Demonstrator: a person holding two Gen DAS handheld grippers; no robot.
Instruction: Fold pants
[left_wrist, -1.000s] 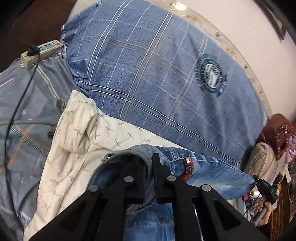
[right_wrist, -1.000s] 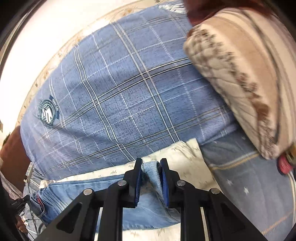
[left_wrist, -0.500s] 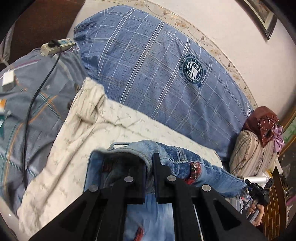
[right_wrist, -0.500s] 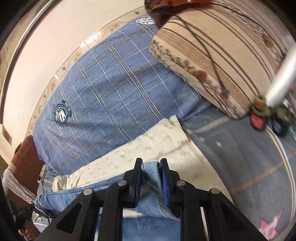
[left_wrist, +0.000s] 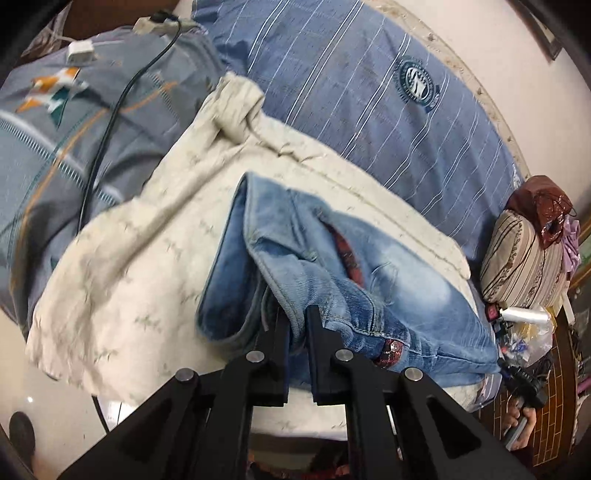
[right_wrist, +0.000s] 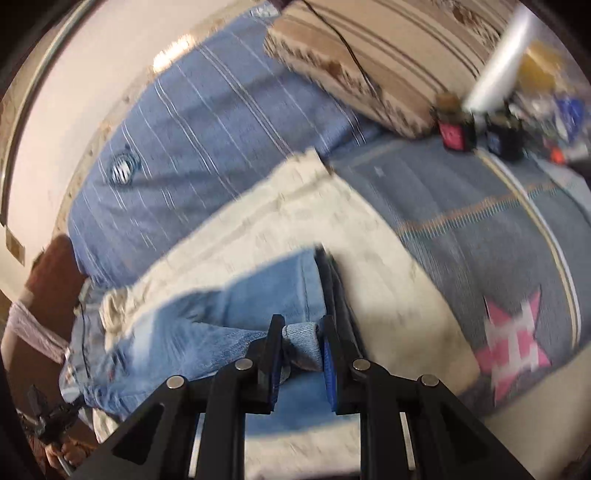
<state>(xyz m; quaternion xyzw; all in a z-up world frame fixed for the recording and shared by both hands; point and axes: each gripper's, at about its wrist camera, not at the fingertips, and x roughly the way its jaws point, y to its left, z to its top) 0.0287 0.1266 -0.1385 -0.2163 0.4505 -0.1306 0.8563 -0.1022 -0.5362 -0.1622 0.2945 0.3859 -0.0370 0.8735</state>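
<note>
Both the left tongs (left_wrist: 297, 328) and the right tongs (right_wrist: 301, 338) are pinching the jeans (left_wrist: 388, 280); the round crest (left_wrist: 417, 83) on the blue pillow (left_wrist: 332, 74) is showing unreadable lettering.

Folded blue jeans (left_wrist: 354, 280) on cream cloth (left_wrist: 140, 258)

- We are pinching a fold of the jeans (right_wrist: 236, 306) between the right gripper (right_wrist: 301, 332) fingers.
- The jeans are lying across a cream blanket (right_wrist: 388, 295) on the bed.
- A blue plaid pillow (right_wrist: 207, 147) is sitting behind the blanket, a striped cushion (right_wrist: 388, 62) beside it.
- Everything is looking blurred.
</note>
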